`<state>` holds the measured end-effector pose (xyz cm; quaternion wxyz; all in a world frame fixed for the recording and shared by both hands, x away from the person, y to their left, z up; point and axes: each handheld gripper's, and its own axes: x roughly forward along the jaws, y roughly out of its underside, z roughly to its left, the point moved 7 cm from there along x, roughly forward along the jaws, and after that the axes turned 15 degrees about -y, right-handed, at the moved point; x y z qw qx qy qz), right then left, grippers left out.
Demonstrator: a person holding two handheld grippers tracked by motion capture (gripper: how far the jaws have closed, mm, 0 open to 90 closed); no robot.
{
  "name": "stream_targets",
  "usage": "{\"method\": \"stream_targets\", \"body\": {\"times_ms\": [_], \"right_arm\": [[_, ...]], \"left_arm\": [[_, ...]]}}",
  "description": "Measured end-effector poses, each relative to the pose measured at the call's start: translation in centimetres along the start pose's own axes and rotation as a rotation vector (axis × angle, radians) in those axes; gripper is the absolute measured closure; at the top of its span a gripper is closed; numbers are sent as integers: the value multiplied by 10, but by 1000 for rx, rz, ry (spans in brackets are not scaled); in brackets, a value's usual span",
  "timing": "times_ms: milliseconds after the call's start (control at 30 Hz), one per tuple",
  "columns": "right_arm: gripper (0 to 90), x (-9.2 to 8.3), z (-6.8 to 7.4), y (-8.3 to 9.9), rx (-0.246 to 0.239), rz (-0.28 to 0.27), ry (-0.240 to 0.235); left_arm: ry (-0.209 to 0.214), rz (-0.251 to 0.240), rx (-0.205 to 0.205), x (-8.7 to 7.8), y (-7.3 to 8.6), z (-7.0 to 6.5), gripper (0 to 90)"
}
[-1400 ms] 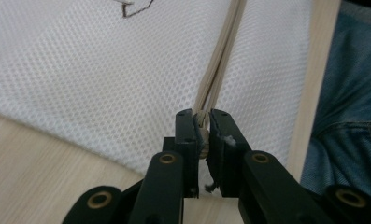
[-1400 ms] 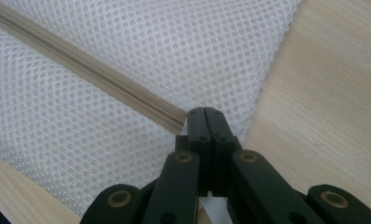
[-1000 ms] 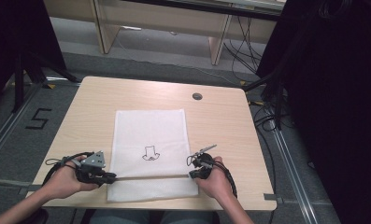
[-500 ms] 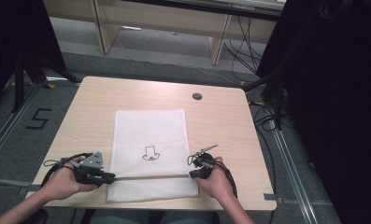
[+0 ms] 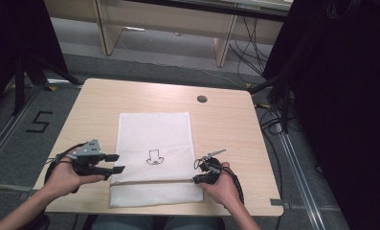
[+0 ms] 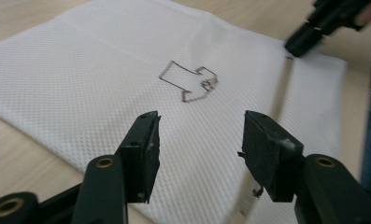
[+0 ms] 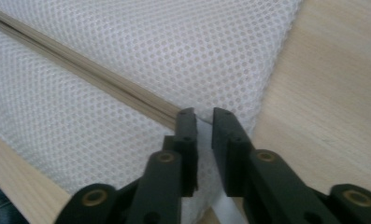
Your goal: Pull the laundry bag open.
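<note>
Flat on the wooden surface point(image 5: 226, 110) lies a white mesh laundry bag point(image 5: 154, 134), with nothing visibly bulging inside it. It is a tall rectangle of fine netting with a small black shirt outline point(image 5: 154, 156) drawn near its middle and a thin zip line point(image 5: 154, 182) crossing it near the person's edge. The left claw point(image 5: 117, 163) sits just off the bag's left edge; its jaws have just been opening and stand wide apart, nothing between them. The right claw point(image 7: 204, 116) is at the bag's right edge by the zip's end; its jaws have just been opening, a narrow gap now showing with mesh edge between them.
</note>
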<state>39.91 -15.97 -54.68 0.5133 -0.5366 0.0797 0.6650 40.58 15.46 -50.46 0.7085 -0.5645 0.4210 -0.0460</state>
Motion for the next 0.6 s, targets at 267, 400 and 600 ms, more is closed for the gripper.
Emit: {"method": "stream_targets", "body": {"times_ms": [267, 400, 600], "right_arm": [[709, -1, 5, 3, 2, 3, -15], [651, -8, 5, -2, -76, -51, 7], [598, -24, -6, -9, -45, -182, 58]], "left_arm": [[-72, 3, -109, 22, -5, 5, 386], [-76, 50, -95, 23, 13, 3, 392], [-135, 15, -90, 17, 8, 19, 397]]}}
